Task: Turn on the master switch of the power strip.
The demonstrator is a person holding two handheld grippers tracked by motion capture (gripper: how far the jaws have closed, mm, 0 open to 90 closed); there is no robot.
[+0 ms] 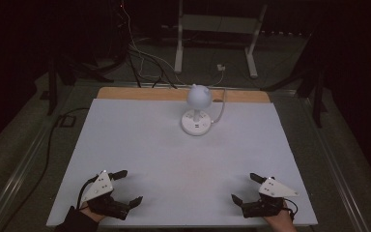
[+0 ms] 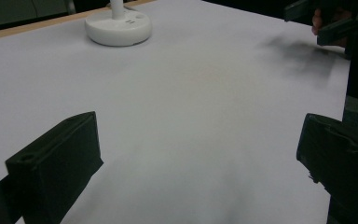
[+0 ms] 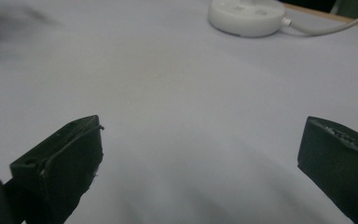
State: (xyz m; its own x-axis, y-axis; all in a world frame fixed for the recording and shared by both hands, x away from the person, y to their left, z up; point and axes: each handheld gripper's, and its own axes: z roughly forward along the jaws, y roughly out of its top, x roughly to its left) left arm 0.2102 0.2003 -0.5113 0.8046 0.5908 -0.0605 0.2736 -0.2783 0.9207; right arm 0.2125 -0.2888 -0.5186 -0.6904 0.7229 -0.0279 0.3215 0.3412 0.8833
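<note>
- Left tool (image 1: 127,187) and right tool (image 1: 244,187): jaws spread wide, empty, at the counter's (image 1: 140,145) near corners.
- Lamp (image 1: 197,111) stands near the far edge, centre (cable trails behind).
- Advice: approach the base low, avoiding the cable.

The left gripper (image 1: 124,187) sits low at the near left, jaws spread wide, held in the person's left hand (image 1: 89,212). The right gripper (image 1: 244,187) mirrors it at the near right, jaws equally wide.
</note>
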